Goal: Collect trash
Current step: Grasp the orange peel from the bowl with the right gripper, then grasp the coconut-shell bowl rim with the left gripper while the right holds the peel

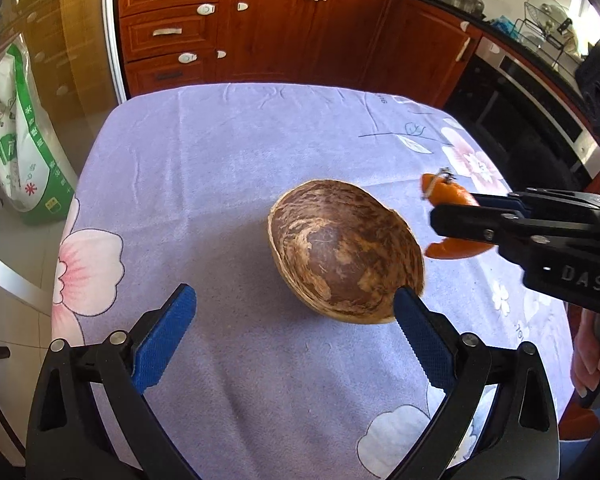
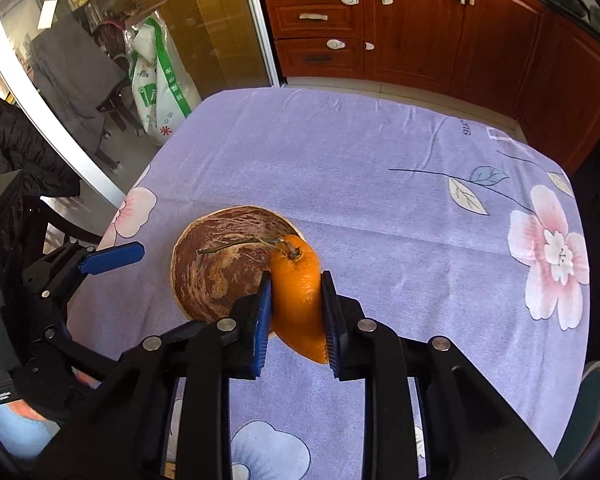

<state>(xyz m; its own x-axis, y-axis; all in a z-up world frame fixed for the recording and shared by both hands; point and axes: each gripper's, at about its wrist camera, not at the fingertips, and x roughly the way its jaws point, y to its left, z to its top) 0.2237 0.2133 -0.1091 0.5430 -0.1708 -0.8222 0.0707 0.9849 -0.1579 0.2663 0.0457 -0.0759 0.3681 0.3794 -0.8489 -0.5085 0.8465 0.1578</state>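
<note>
A brown, mottled coconut-shell bowl (image 1: 346, 252) (image 2: 220, 264) sits empty on the lilac floral tablecloth (image 1: 228, 152) (image 2: 380, 184). My right gripper (image 2: 296, 280) (image 1: 440, 216) is shut on a piece of orange peel (image 2: 298, 300) (image 1: 450, 194) with a dry stem, and holds it above the cloth at the bowl's right rim. My left gripper (image 1: 294, 304) stands open just in front of the bowl, its right pad close to the bowl's near wall, and nothing lies between its blue pads. In the right wrist view the left gripper (image 2: 112, 258) is at the bowl's left.
Red-brown kitchen cabinets (image 1: 284, 20) stand beyond the table's far edge. A white and green sack (image 1: 16, 136) leans behind a glass door on the left. An oven (image 1: 540, 112) and a dish rack (image 1: 548, 28) are at the right. A hand (image 1: 592, 360) grips the right tool.
</note>
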